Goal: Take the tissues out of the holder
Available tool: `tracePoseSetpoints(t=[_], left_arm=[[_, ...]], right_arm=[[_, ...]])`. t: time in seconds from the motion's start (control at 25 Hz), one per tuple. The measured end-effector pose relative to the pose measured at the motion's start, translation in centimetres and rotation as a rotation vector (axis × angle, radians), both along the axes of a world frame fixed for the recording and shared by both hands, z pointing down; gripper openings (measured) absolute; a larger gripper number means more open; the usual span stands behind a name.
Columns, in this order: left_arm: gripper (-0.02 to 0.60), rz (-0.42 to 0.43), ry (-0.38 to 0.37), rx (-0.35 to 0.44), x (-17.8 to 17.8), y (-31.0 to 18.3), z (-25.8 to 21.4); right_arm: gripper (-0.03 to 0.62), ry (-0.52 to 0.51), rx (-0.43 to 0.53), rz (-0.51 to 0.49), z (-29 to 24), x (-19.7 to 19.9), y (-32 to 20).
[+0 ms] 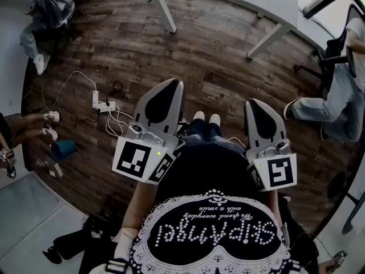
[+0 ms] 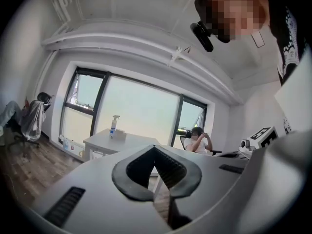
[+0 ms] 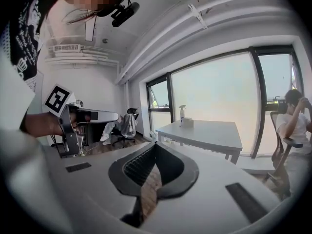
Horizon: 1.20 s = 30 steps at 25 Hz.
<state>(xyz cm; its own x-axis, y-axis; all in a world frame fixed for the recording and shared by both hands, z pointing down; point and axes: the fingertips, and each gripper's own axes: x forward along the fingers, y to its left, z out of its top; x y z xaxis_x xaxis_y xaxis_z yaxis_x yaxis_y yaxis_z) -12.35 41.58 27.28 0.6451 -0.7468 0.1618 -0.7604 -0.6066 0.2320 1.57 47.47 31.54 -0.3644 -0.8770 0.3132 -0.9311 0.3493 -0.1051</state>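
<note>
Both grippers are held in front of my body over the wooden floor, pointing forward. My left gripper [image 1: 171,83] [image 2: 155,147] is shut, its tips meeting with nothing between them. My right gripper [image 1: 255,103] [image 3: 156,144] is likewise shut and empty. Across the room stands a white table [image 2: 100,143] [image 3: 209,133] by the window. On it are a spray bottle [image 2: 113,126] [image 3: 182,115] and a small pale box [image 2: 120,134] [image 3: 188,122]; it is too far off to tell whether the box holds tissues. Neither gripper is near the table.
A power strip with cables [image 1: 97,100] lies on the floor to the left front. White table legs [image 1: 162,7] rise ahead. One person sits on a chair at the right [image 1: 336,96], another at the far left [image 1: 34,33]. A seated person [image 3: 292,121] is by the window.
</note>
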Motion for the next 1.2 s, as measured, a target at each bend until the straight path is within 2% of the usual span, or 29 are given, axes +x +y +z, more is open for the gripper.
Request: tracePoseSetpoints(t=[0.24, 0.68, 0.88, 1.2], left_arm=[[0.002, -0.040, -0.016, 0.018, -0.8, -0.7, -0.5], [0.002, -0.087, -0.046, 0.043, 0.5, 0.7, -0.4], [0.002, -0.131, -0.040, 0.041, 0.6, 1.2, 0.0], [0.002, -0.121, -0.038, 0.043, 1.2, 1.0, -0.2]], right_arm=[[0.011, -0.039, 0.016, 0.020, -0.4, 0.5, -0.3], [0.012, -0.098, 0.025, 0.016, -0.1, 4.0, 1.1], [0.012, -0.068, 0.005, -0.015, 1.2, 5.7, 2.2], [0.012, -0.069, -0.010, -0.004, 1.5, 6.2, 2.6]])
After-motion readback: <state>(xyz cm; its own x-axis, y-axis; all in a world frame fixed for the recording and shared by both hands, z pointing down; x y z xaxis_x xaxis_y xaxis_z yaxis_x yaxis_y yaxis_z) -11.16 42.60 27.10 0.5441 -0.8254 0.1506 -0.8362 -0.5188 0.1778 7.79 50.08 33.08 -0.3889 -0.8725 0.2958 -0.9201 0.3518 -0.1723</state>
